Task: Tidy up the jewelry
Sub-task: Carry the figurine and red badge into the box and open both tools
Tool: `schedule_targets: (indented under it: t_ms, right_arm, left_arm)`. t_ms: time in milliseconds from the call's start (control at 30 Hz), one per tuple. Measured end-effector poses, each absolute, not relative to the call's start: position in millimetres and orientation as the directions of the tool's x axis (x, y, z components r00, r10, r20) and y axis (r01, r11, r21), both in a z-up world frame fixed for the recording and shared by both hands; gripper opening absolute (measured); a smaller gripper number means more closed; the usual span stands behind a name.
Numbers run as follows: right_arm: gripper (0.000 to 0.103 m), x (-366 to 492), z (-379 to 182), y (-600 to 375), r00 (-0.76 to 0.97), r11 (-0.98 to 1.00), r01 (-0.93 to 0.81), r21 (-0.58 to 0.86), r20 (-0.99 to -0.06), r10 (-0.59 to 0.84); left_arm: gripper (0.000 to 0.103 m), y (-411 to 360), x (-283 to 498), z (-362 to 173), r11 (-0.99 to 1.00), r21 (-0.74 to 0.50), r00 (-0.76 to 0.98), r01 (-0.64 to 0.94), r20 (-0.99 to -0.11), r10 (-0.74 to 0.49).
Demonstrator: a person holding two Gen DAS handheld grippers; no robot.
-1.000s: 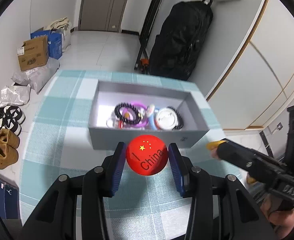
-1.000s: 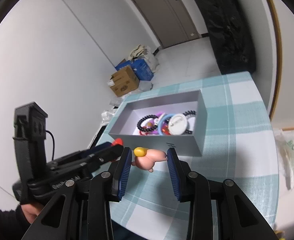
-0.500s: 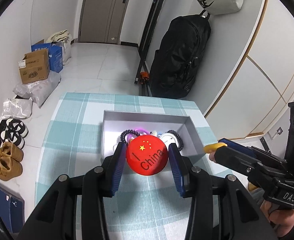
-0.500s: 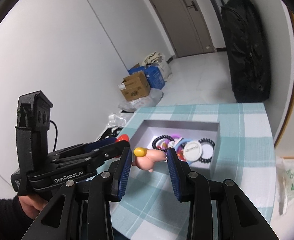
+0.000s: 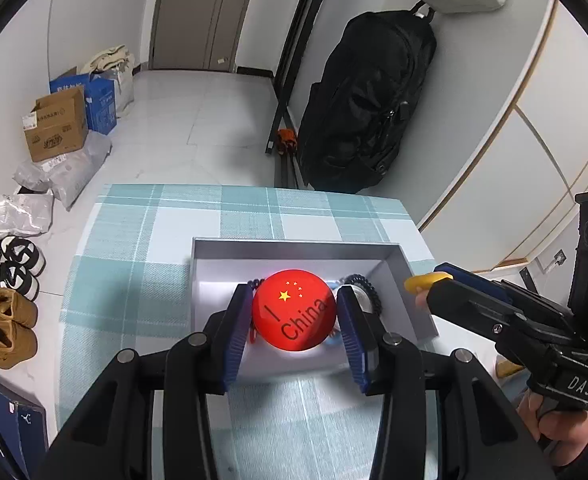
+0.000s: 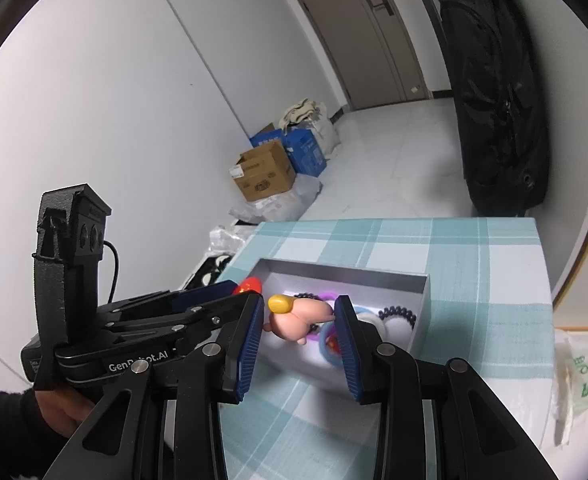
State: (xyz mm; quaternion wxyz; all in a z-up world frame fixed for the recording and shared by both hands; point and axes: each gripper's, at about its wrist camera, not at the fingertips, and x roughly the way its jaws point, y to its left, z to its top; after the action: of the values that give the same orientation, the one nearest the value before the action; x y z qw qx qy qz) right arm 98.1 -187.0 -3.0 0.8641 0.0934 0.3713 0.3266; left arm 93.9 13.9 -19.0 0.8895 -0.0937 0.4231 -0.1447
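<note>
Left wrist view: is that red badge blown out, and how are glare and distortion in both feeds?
Left wrist: the red badge glows oversaturated, but its "I China" print stays readable; the gray box floor beside it is washed bright. Right wrist: the pink figure is sharp, and the box floor glares white around the bracelets. Both views bend walls and doors and vignette the corners.

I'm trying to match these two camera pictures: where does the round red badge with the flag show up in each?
Left wrist view: the red China badge sits at lower centre, gripped in the left gripper, over the grey box.
Right wrist view: only its red edge peeks out left of centre, at the left gripper's tip.
Shared landmark: the black bag by the wall.
</note>
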Motion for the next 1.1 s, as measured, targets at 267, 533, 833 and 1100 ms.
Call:
schedule_targets:
  t_ms: [267, 533, 833, 1100]
  right_arm:
    - [0.035, 125.6, -10.3, -179.7, 0.494, 0.768, -0.508, 0.389, -0.599, 0.63]
    - [0.035, 142.0, -24.7, -181.8, 0.468, 0.767, -0.496, 0.407, -0.618, 0.631]
    - [0.035, 149.0, -34.8, -186.2, 0.454, 0.77, -0.473, 0.428, -0.63, 0.63]
    - [0.037, 149.1, -37.8, -182.9, 0.449, 0.777, -0.471, 0.418, -0.644, 0.619]
  left_arm:
    - [0.037, 12.8, 117.2, -27.8, 0.93, -0.315, 0.569, 0.188, -0.737, -0.365]
    - [0.037, 9.7, 125.5, -33.0, 0.926, -0.318, 0.551, 0.201, -0.745, -0.376]
    - [0.038, 9.1, 133.2, -40.1, 0.929, -0.314, 0.535, 0.195, -0.76, -0.369]
    - [0.038, 7.5, 133.7, -38.3, 0.911, -0.358, 0.532, 0.207, -0.74, -0.412]
